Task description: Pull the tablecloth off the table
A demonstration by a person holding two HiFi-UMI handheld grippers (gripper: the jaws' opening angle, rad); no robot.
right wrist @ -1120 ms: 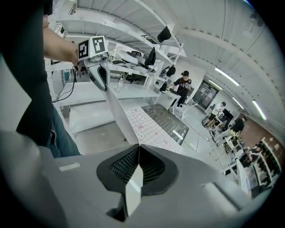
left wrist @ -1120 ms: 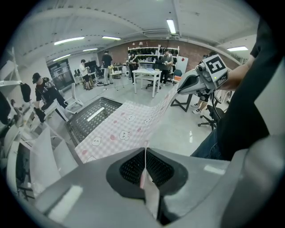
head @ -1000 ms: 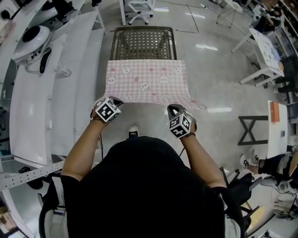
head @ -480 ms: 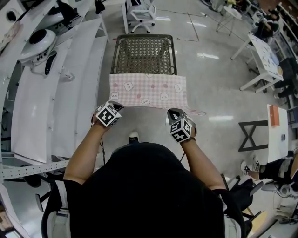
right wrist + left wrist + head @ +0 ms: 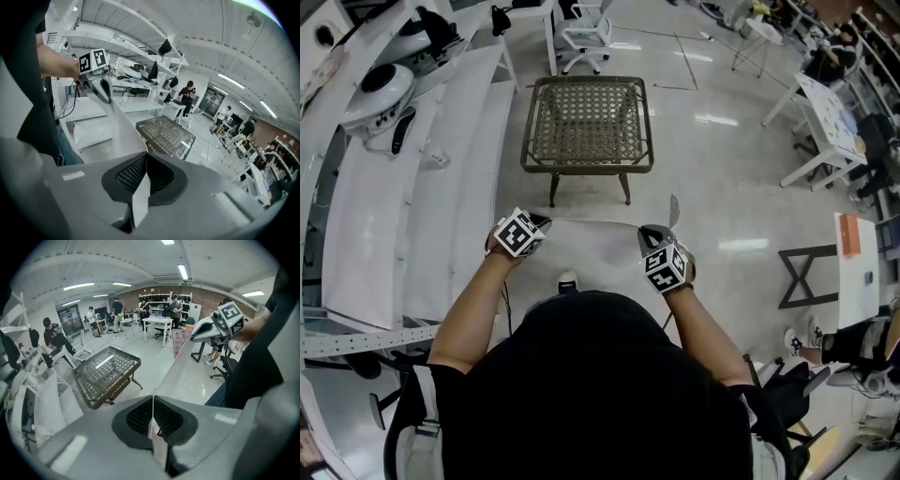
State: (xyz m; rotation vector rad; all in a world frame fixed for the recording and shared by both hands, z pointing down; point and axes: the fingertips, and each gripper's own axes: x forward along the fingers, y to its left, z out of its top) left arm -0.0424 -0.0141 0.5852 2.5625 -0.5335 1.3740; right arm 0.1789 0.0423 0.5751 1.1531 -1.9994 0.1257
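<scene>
Gripping: we found left gripper (image 5: 152, 420) and right gripper (image 5: 143, 180) clamped on tablecloth (image 5: 586, 234).
Progress: table (image 5: 589, 122) stood bare; nothing left.

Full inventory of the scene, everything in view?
tablecloth: 1, pale side showing, off the table, stretched in the air between both grippers
table: 1, dark frame, woven mesh top, bare, ahead of the person
shelving: 1 run, white, along the left
office chair: 1, white, beyond the table
side tables: at least 2, white, far right
X-frame stand: 1, black, right
bystanders: several, dark clothes, background
left gripper: 1, grey, shut on the tablecloth edge
right gripper: 1, grey, shut on the tablecloth edge
</scene>
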